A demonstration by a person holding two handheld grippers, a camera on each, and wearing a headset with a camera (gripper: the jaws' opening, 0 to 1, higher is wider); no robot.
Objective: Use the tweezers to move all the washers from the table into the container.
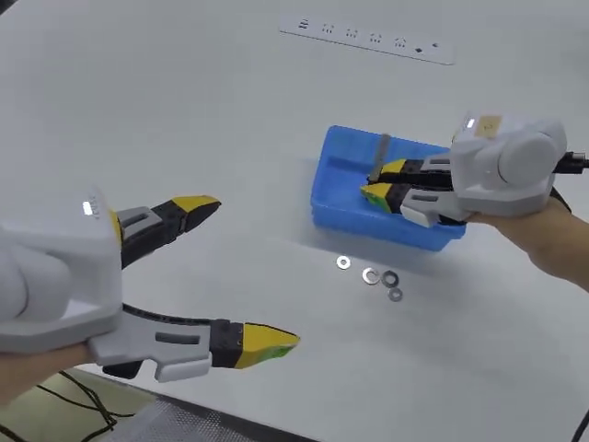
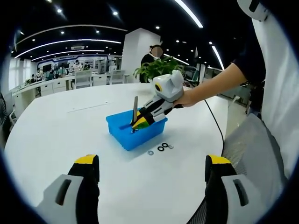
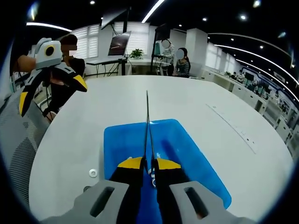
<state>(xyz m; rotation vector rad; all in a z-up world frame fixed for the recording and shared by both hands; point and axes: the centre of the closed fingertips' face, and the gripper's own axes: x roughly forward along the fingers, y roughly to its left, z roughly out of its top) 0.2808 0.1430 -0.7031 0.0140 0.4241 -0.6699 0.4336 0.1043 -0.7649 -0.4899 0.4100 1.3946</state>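
Observation:
A blue container (image 1: pixel 350 189) (image 2: pixel 122 133) (image 3: pixel 187 149) stands on the white table. My right gripper (image 1: pixel 377 181) (image 2: pixel 138 122) (image 3: pixel 149 164) hovers over it, shut on grey tweezers (image 1: pixel 382 155) (image 2: pixel 135 110) (image 3: pixel 147 123) that point up and away from it. A washer lies inside the container just below the jaws (image 3: pixel 153 182). Several washers (image 1: pixel 370 275) (image 2: pixel 160 148) lie on the table in front of the container; one washer (image 3: pixel 93 173) lies left of it. My left gripper (image 1: pixel 244 276) (image 2: pixel 152 168) is open and empty, well left of the container.
A white power strip (image 1: pixel 366 40) (image 3: pixel 231 125) lies at the far side of the table. Cables (image 1: pixel 64 405) hang below the near table edge. A grey chair (image 2: pixel 252 154) and people at other desks are in the background.

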